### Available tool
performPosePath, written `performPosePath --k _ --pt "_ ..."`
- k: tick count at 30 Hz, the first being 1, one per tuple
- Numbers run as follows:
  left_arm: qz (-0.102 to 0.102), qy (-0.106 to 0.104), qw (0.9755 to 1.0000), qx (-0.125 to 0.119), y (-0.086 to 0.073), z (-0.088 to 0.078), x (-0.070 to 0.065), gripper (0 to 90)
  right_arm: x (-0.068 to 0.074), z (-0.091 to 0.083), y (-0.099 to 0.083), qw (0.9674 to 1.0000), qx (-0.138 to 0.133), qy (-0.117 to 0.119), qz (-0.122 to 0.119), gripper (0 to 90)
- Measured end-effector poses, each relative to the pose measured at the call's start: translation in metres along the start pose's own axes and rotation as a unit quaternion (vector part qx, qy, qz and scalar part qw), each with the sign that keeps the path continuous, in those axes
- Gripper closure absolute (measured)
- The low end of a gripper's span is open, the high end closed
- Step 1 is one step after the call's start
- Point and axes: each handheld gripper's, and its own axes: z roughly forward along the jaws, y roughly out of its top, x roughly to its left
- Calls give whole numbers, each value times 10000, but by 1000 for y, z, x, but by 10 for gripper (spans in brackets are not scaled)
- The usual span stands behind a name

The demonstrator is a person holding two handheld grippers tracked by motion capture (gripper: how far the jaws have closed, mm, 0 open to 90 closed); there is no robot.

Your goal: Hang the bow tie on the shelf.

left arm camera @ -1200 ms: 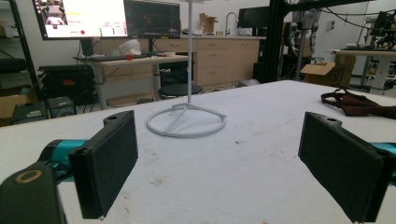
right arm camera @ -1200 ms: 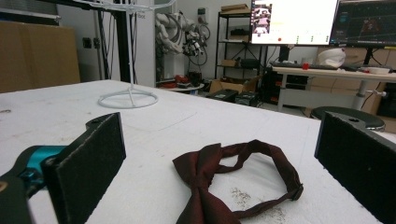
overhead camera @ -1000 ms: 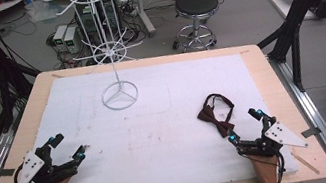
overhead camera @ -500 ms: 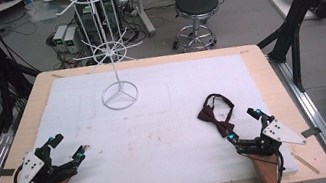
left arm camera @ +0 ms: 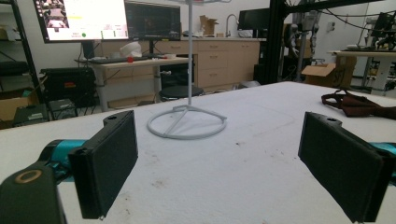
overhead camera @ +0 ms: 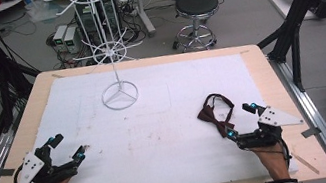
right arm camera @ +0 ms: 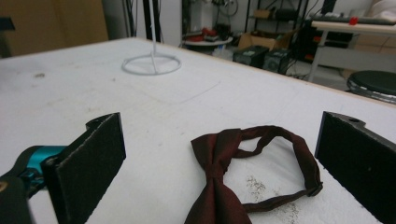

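From above, on the white worktop [overhead camera: 159,138], a dark red bow tie [overhead camera: 213,113] lies near the right edge, just ahead of the right tongs [overhead camera: 240,121], whose jaws stand apart. The left tongs [overhead camera: 67,148] gape near the left edge, holding nothing. Along the left tongs [left arm camera: 219,163], a white wire stand [left arm camera: 187,123] rises ahead. Along the right tongs [right arm camera: 219,163], the bow tie [right arm camera: 219,158] lies between the parted jaws, untouched.
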Motion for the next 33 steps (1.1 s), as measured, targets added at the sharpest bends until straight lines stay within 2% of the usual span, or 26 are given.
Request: performPosePath --k 3,4,5,7,8,9,13,14,16,17,18,19,22,23,24,25,26,27,29,30,31,32,33 --pt "-10 2 10000 -4 0 0 0 123 -2 3 6 9997 231 37 -67 11" --pt "-16 1 10000 -3 0 0 0 123 -2 3 6 9997 231 37 -67 11" --pt "-22 5 10000 -9 0 0 0 123 -5 5 9 9989 458 59 -75 11" --pt "-19 -2 10000 1 0 0 0 123 -7 7 12 9979 625 105 -89 11" --pt "-20 3 10000 -3 0 0 0 123 -7 7 12 9979 625 105 -89 11" --pt "-31 1 10000 -10 0 0 0 123 -8 10 15 9965 803 148 -163 11" --pt "-18 0 10000 1 0 0 0 123 -10 13 18 9942 1028 202 -224 11" --pt "-19 4 10000 -1 0 0 0 123 -12 17 19 9915 1249 248 -252 11" --pt "-19 4 10000 0 0 0 0 123 -13 18 19 9903 1337 269 -273 11" --pt "-19 2 10000 -1 0 0 0 123 -16 22 19 9863 1588 318 -327 11" --pt "-15 3 10000 2 0 0 0 123 -16 22 19 9863 1588 318 -327 11" --pt "-16 2 10000 1 0 0 0 123 -18 25 19 9823 1795 368 -382 11" --pt "-15 3 10000 -2 0 0 0 123 -19 30 17 9776 2018 412 -445 11" --pt "-13 -1 10000 3 0 0 0 123 -19 30 17 9776 2018 412 -445 11" --pt "-5 -4 10000 -1 0 0 0 123 -19 32 16 9756 2102 442 -456 12" --pt "-3 -7 10000 3 0 0 0 124 -20 35 14 9716 2243 592 -467 27" --pt "-3 -7 10000 4 0 0 0 124 -20 35 14 9716 2243 592 -467 59" --pt "-1 -3 10000 1 0 0 0 123 -20 38 13 9692 2338 641 -437 59" --pt "5 1 10000 6 0 0 0 123 -21 39 12 9683 2368 636 -476 59" --pt "5 1 10000 7 0 0 0 123 -21 41 12 9656 2476 622 -493 59" --pt "4 1 10000 6 0 0 0 123 -21 41 12 9656 2476 622 -493 59" --pt "2 5 10000 7 0 0 0 123 -22 43 11 9632 2567 643 -474 60" --pt "2 5 10000 7 0 0 0 123 -22 44 11 9630 2569 661 -479 61"
